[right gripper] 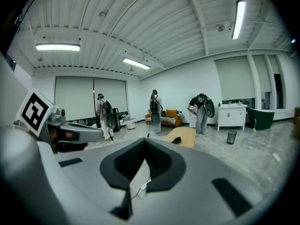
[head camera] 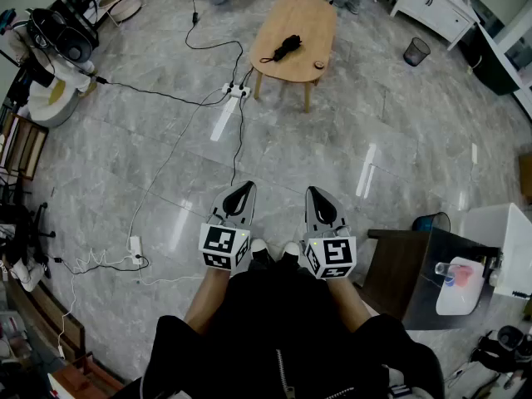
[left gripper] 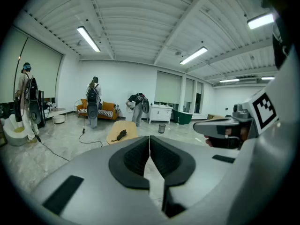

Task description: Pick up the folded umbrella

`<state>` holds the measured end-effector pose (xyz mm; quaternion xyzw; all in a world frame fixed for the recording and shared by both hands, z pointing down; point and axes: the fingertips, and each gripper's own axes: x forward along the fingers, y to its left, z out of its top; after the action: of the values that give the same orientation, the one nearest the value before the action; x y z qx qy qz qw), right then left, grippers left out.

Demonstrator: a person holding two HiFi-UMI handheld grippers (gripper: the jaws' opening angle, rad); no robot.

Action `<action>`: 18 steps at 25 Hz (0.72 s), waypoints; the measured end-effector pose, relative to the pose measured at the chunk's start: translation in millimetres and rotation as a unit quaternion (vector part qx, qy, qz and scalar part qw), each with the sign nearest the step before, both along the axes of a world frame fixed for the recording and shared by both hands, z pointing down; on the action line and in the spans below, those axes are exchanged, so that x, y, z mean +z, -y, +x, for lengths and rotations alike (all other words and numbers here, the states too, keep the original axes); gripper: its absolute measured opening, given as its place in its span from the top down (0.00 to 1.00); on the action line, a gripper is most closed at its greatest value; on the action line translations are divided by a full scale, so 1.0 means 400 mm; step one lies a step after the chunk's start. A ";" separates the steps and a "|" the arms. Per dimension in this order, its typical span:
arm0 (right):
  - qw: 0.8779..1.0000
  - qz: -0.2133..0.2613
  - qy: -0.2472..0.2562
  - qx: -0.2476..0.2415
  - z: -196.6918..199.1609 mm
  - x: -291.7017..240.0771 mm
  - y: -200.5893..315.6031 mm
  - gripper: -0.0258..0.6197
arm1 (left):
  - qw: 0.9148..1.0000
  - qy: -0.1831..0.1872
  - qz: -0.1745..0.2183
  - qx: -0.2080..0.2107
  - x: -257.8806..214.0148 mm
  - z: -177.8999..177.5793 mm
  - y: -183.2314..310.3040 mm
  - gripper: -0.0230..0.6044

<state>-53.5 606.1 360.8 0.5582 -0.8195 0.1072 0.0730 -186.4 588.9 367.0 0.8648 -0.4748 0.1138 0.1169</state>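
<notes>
On a grey floor (head camera: 399,131), a person (head camera: 283,331) stands holding two grippers, both closed and empty.
The left gripper (head camera: 242,191) and right gripper (head camera: 317,196) sit side by side just ahead of the person, pointing forward. Each has its jaws pressed together with nothing between them. The umbrella (head camera: 287,47), black and folded, lies on a wooden table (head camera: 307,15) well ahead across the room, well apart from both grippers. A power strip (head camera: 238,91) with cables lies on the floor beside the table's legs.
</notes>
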 end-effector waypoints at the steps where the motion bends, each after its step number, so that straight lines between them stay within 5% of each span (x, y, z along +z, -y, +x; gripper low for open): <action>1: 1.000 0.001 0.006 0.000 0.016 -0.003 -0.005 0.95 | 1.000 -0.002 -0.002 -0.001 0.002 0.012 -0.007 0.94; 13: 0.999 -0.035 0.009 -0.013 0.106 0.044 -0.087 0.84 | 1.000 -0.003 -0.004 -0.018 0.001 0.086 -0.060 0.94; 18: 1.000 -0.020 0.012 -0.011 0.144 0.036 -0.096 0.84 | 1.000 0.011 -0.001 0.010 0.024 0.137 -0.064 0.94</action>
<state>3.9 644.4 375.1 0.5459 -0.8242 0.1301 0.0754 -131.7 614.5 376.5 0.8681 -0.4673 0.1248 0.1115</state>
